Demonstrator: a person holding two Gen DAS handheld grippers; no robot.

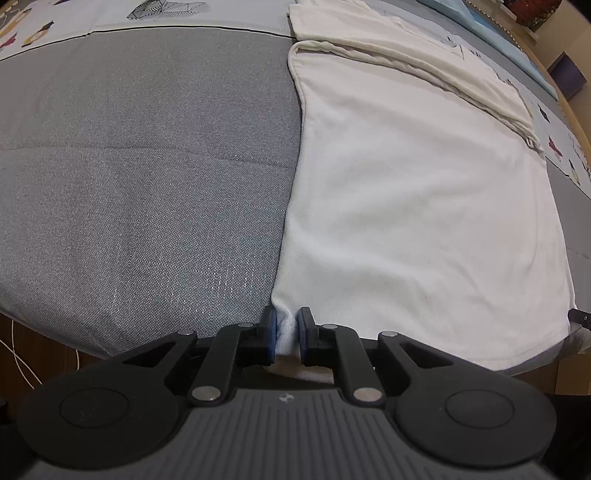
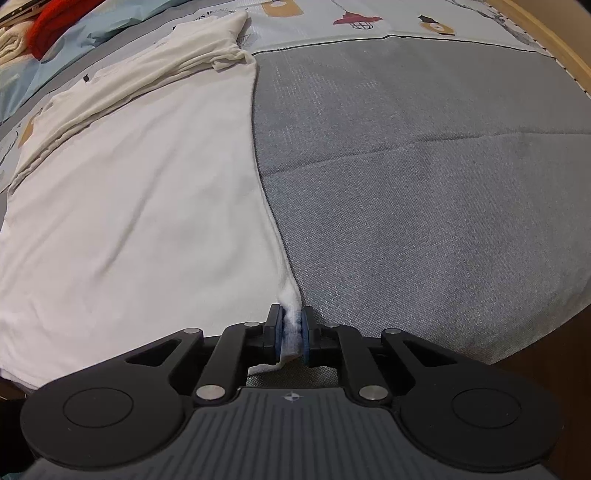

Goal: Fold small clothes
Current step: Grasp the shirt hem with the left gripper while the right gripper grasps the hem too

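Observation:
A white garment (image 1: 417, 206) lies flat on the grey bed surface (image 1: 147, 166), its far part folded over in rumpled layers (image 1: 424, 62). My left gripper (image 1: 287, 332) is shut on the garment's near left corner at the bed's front edge. In the right wrist view the same white garment (image 2: 140, 206) spreads to the left, with its bunched far part (image 2: 177, 62) at the top. My right gripper (image 2: 291, 334) is shut on the garment's near right corner, where the cloth is pinched into a small bunch between the blue pads (image 2: 305, 332).
A patterned sheet (image 2: 369, 18) covers the far side of the bed. A red item (image 2: 55, 22) and folded cloth lie at the far left in the right wrist view. A wooden bed frame (image 2: 554, 40) runs along the right. Grey bed surface (image 2: 424, 166) stretches right of the garment.

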